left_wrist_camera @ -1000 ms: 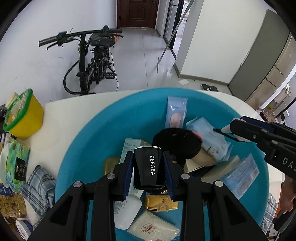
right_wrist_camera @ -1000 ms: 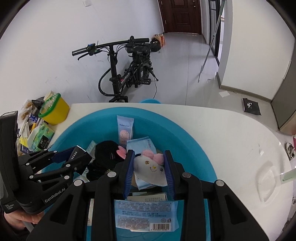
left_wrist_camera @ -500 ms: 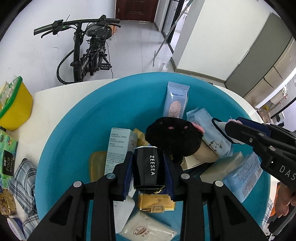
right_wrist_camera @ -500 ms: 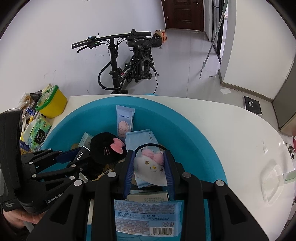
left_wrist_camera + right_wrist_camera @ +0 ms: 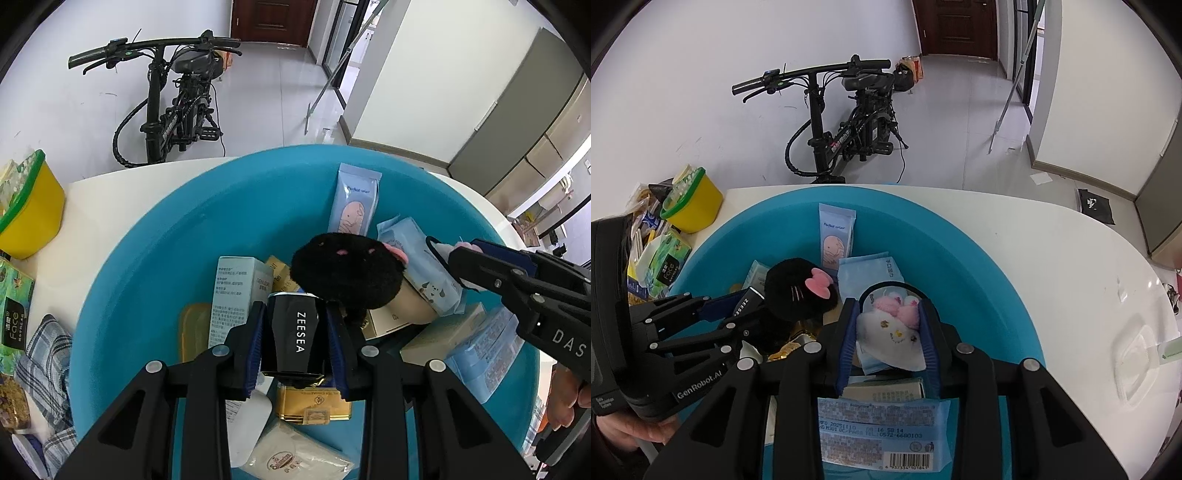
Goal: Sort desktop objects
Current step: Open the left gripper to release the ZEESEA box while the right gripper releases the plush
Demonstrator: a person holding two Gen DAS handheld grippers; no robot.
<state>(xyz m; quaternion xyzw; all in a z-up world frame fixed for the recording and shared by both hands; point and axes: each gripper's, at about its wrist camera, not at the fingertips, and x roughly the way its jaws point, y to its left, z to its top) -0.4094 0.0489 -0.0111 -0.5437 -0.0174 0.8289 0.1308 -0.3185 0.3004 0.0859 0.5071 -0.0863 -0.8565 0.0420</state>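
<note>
Both jaws pinch: left gripper (image 5: 295, 341) the black ZEESEA box (image 5: 293, 334), right gripper (image 5: 888, 332) the white plush (image 5: 890, 338); the black plush (image 5: 347, 271) at 1 o'clock may snag.

I am in a home: a folding electric bike (image 5: 842, 122) leans on the white wall at upper centre, a brown wooden door (image 5: 955, 26) closes the tiled hallway at the top, and grey cabinets (image 5: 517, 122) stand at right.

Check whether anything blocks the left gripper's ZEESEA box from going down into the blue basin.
The left gripper holds the ZEESEA box over the blue basin. A gold box lies directly beneath; a black plush crowds the far side.
</note>
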